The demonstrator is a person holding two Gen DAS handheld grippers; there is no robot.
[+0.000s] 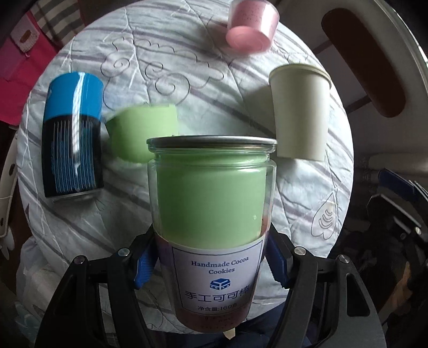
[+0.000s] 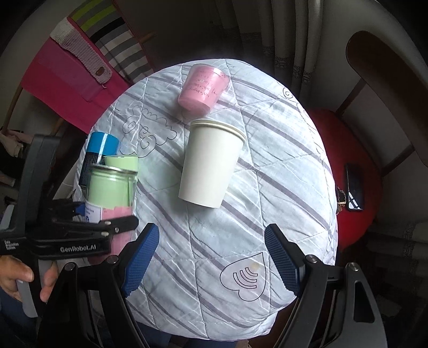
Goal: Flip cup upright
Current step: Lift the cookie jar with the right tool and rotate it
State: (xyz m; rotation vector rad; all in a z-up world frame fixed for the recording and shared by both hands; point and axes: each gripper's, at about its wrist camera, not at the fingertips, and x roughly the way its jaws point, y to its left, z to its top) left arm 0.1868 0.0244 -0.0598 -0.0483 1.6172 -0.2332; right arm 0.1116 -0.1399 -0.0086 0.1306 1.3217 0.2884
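The glass jar (image 1: 212,214), the cup-like vessel of this task, is sitting between the blue pads of the left tongs (image 1: 210,263), which are closing on its lower labelled part from both sides. Its metal-rimmed mouth is pointing away from the left wrist camera, and a green liner is filling most of its inside, with pink showing near its base in the right wrist view. A white label reading "Handmade Cocoa Cookies" is wrapping its lower half. From the right wrist view the jar (image 2: 111,184) is appearing near the left edge of the round surface (image 2: 267,214), which is wearing a pale quilted cover with grey stripes; whether the jar is touching the cover I cannot tell.

Just behind the jar, a green cup (image 1: 141,132) is showing, blurred. To its left, a blue and black can (image 1: 72,133) is standing. A white paper cup (image 1: 301,112) is standing to the right of the jar, apart from it, and a pink cup (image 1: 251,25) is sitting further back near the far edge.

The right tongs (image 2: 211,261) are hanging wide open over the near part of the cover, gripping nothing. A red cushion (image 2: 347,150) with a phone (image 2: 354,187) on it is lying beyond the surface to the right.
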